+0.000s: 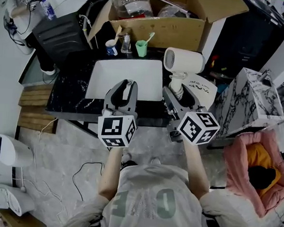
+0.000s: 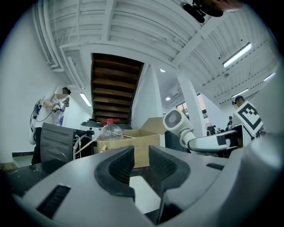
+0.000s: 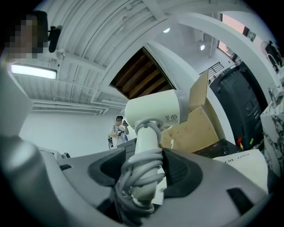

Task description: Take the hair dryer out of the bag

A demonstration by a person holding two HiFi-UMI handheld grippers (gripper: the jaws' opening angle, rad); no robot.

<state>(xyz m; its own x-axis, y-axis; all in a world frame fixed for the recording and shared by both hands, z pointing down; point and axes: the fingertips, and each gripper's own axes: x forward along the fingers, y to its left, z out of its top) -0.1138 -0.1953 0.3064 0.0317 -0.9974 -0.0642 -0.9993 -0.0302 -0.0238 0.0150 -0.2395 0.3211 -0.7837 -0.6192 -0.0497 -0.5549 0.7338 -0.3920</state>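
My right gripper (image 1: 178,92) is shut on the handle of a white hair dryer (image 1: 183,60), which stands upright above the counter's right part. Its grey cord is wound round the handle, and in the right gripper view the dryer (image 3: 153,111) rises between my pads (image 3: 184,170). A white printed bag (image 1: 205,86) lies flat on the counter just right of the dryer, and the bag (image 3: 239,162) also shows low at the right. My left gripper (image 1: 124,87) hovers over the sink's front edge with its jaws apart and nothing between them (image 2: 141,166). The dryer (image 2: 174,120) shows to its right.
A white sink (image 1: 111,67) is set in the black marble counter. Behind it stand two cups (image 1: 141,48) and a cardboard box (image 1: 157,29) with a plastic bottle (image 1: 132,3). A black case (image 1: 60,32) is at the left, a marble-patterned cabinet (image 1: 254,99) and a pink seat (image 1: 240,166) at the right.
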